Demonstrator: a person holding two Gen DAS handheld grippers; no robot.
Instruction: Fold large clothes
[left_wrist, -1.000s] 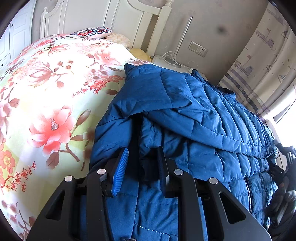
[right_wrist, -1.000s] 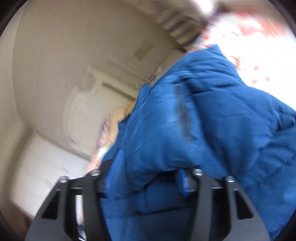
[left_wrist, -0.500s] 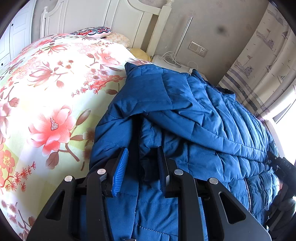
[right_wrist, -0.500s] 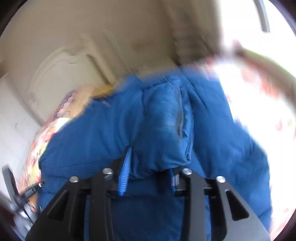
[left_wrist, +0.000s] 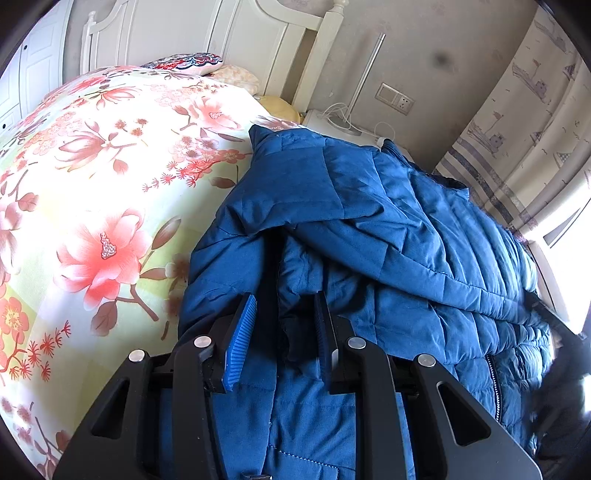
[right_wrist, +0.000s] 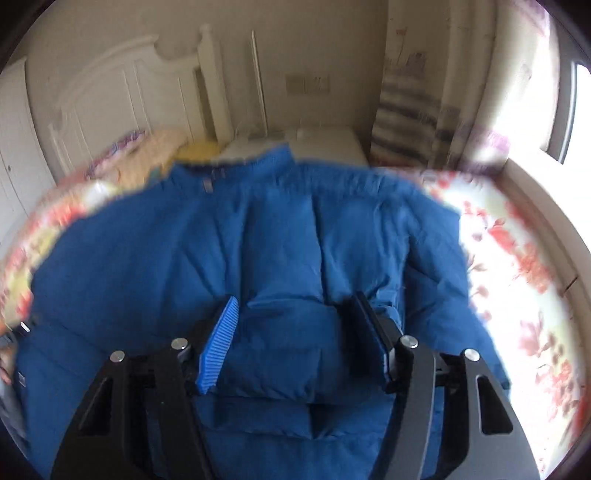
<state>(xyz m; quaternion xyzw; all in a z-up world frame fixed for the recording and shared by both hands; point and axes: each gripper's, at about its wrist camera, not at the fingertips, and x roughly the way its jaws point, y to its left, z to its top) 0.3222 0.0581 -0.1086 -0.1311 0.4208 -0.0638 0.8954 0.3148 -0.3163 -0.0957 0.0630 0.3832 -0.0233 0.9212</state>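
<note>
The blue puffer jacket (left_wrist: 369, 229) lies on the floral bedspread (left_wrist: 92, 184). The left gripper (left_wrist: 284, 332) clenches a dark fold at its near edge, likely anchoring it. The right gripper (right_wrist: 291, 343), jaws just opening, releases the folded-over sleeve (right_wrist: 284, 258).

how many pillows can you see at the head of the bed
3, all by the headboard: a patterned red-and-navy one, a pale peach one beside it, a yellow one nearest the nightstand. The quilt may hide others.

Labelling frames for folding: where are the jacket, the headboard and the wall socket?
jacket (left_wrist: 369, 206): left wrist view, folded quilted panel.
headboard (left_wrist: 236, 33): left wrist view, white panel.
wall socket (left_wrist: 394, 99): left wrist view, plate centre.
</note>
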